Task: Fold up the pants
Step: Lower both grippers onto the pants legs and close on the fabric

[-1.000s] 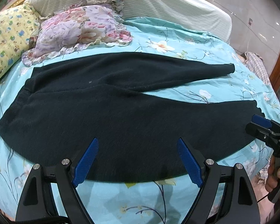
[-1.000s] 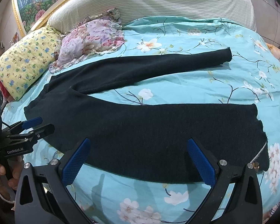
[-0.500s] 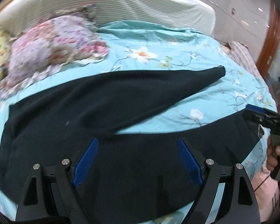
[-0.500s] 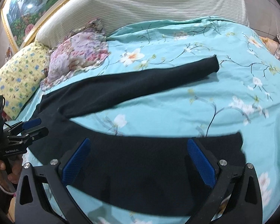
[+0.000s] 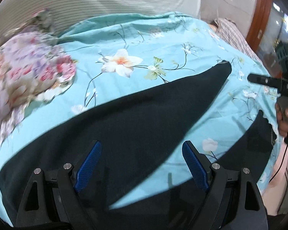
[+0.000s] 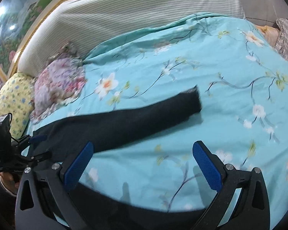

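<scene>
My bed's turquoise floral bedspread (image 5: 163,38) fills both views, with a striped cream headboard cover (image 6: 144,15) behind it. Across it lie the black fleece pants (image 5: 134,118), legs splayed in a V: the far leg runs up to a cuff near the middle of the spread (image 6: 194,99), and the near leg passes under both of my tools.

A ruffled pink-and-lilac floral pillow (image 5: 25,76) sits by the waist end, and a yellow patterned pillow (image 6: 11,99) beside it.

My left gripper (image 5: 142,164) is spread wide with nothing between its blue pads, poised over the crotch where the two legs part. My right gripper (image 6: 144,166) is equally wide and empty, over the bare strip of spread between the legs, the near leg dark below it. Whether either one touches the cloth I cannot tell.

On the right tool's body, seen from my left wrist, some letters show, but they are too blurred to read.

Compared with a second ago, both tools have pushed forward past the near leg's edge, and the far leg looms larger.
</scene>
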Available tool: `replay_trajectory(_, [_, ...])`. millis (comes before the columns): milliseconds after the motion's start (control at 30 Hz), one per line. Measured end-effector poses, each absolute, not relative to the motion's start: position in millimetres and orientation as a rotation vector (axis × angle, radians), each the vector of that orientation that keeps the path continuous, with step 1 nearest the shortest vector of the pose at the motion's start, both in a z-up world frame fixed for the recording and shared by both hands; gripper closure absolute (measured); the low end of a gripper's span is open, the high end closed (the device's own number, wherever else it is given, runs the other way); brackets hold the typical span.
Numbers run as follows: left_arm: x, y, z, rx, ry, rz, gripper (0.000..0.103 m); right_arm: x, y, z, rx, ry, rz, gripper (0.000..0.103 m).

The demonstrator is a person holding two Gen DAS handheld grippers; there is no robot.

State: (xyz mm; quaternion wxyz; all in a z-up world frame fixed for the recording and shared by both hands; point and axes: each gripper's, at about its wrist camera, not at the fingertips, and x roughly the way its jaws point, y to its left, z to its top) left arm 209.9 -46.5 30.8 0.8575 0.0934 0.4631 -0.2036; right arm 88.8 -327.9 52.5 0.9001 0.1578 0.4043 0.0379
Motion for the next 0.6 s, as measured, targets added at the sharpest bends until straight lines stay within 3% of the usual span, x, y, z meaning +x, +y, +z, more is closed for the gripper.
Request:
replay_trajectory(367, [299.3,-64.5,-3.1,0.279,1.089,-0.501,0.016,149.8,-371.5,44.7,0.308,0.887,0.045,0.004])
replay_trajectory(567, [334.3,-79.6,-17.5,0.334,1.131,-0.549,0.016,174.1,-377.1,31.2,0.296,0.940,0.067,0.021])
replay_trajectory(600, [338.5,-82.0,-20.6,0.346,1.145,-0.559,0.017,175.9,-377.6,29.8,0.300,0.942,0.080,0.028])
